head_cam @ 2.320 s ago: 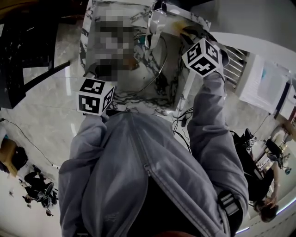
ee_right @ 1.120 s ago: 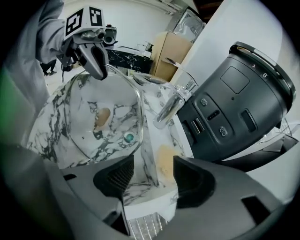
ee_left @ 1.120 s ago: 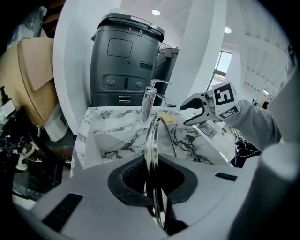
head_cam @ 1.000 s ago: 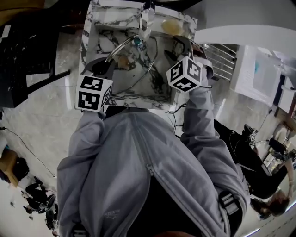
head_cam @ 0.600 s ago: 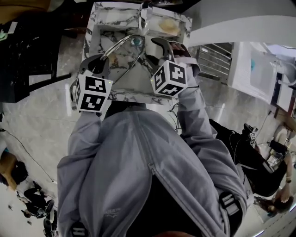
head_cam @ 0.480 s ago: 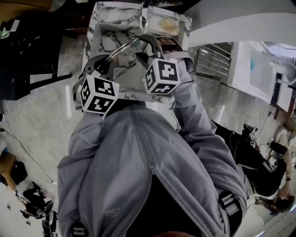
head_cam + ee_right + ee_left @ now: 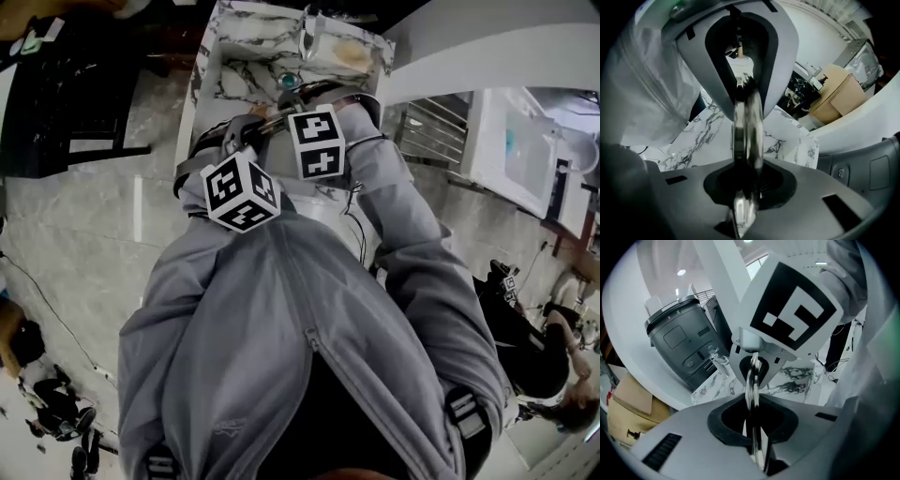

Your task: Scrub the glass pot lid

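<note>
Presently, the fingers point(image 7: 684, 437) of my left gripper point(image 7: 752, 404) are clenched on the rim of the glass pot lid point(image 7: 752, 380). The lid runs edge-on through the notch between them. The fingers point(image 7: 825, 201) of my right gripper point(image 7: 747, 174) have just been closing. They now grasp the same lid at the opposite side of its rim, with the metal band passing straight between them.

The two grippers face each other across the lid. The marker cube point(image 7: 794, 317) of the right gripper fills the upper part of the left gripper view. The left gripper's fingers show at the top of the right gripper view, beyond the lid's edge.

Lid position: raised above the marble counter point(image 7: 234, 75), over its near part and not touching it. Only my two grippers carry it. In the head view the rim shows as a thin arc spanning from one gripper to the other.

My grey sleeves point(image 7: 403, 234) reach from the grippers back toward me, on the near side of the counter.

Surroundings, referenced to the counter:
- A yellowish patch point(image 7: 352, 54) lies at the counter's far right corner.
- A dark grey appliance point(image 7: 679, 343) stands just beyond the counter.
- A cardboard box point(image 7: 834, 93) sits beside the counter, past its far edge.
</note>
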{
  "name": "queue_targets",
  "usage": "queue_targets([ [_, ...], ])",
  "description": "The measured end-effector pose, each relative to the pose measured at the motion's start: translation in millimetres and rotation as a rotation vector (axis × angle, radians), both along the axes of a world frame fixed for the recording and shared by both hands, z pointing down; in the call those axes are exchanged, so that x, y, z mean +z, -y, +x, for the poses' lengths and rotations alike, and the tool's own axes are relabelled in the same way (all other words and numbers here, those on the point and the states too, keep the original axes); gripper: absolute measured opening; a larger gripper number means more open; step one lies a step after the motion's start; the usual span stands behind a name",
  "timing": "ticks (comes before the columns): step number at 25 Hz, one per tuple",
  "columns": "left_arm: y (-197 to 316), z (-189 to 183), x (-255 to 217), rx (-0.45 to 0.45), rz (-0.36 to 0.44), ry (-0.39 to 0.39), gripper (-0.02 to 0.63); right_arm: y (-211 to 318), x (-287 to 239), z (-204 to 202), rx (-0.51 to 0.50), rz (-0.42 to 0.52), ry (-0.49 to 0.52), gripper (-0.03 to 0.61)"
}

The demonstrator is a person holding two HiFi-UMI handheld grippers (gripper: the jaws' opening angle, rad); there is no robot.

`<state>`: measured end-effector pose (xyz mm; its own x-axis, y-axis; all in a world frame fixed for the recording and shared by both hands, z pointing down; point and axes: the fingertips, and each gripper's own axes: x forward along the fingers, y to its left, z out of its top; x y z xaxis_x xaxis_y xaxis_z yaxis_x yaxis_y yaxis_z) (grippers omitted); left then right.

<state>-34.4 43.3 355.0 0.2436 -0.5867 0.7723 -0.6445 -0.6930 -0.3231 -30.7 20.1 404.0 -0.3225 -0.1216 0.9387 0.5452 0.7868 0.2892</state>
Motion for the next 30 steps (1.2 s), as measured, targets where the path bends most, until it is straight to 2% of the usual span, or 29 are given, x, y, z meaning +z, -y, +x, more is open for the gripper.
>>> queue_targets([
  [1, -4, 2, 0, 0.013, -0.001, 0.001, 0.04, -3, 2, 1, -0.003, 0.005, -0.001, 0.066],
  [5, -13, 5, 1, 0.044, -0.019, -0.026, 0.051, -10, 6, 0, 0.048, 0.0, 0.044, 0.046],
  [10, -27, -1, -6, 0.072, -0.049, -0.129, 0.098, -17, 3, 0, 0.066, 0.038, 0.121, 0.046],
  [16, -56, -22, -15, 0.078, -0.169, -0.352, 0.133, -17, 6, 13, 0.08, 0.07, 0.155, 0.044],
  [19, -53, -34, -23, 0.022, -0.228, -0.538, 0.163, -19, 7, 19, 0.097, 0.079, 0.179, 0.044],
  [23, -23, -47, -36, -0.074, -0.232, -0.804, 0.163, -24, 9, 28, 0.125, 0.097, 0.222, 0.044],
  [25, -4, -42, -28, -0.096, -0.264, -0.908, 0.166, -24, 10, 34, 0.146, 0.102, 0.244, 0.044],
  [27, 11, -28, -8, -0.095, -0.343, -0.964, 0.192, -25, 11, 40, 0.165, 0.102, 0.261, 0.044],
  [30, 27, -2, 34, -0.11, -0.502, -0.958, 0.284, -24, 11, 46, 0.185, 0.095, 0.277, 0.044],
])
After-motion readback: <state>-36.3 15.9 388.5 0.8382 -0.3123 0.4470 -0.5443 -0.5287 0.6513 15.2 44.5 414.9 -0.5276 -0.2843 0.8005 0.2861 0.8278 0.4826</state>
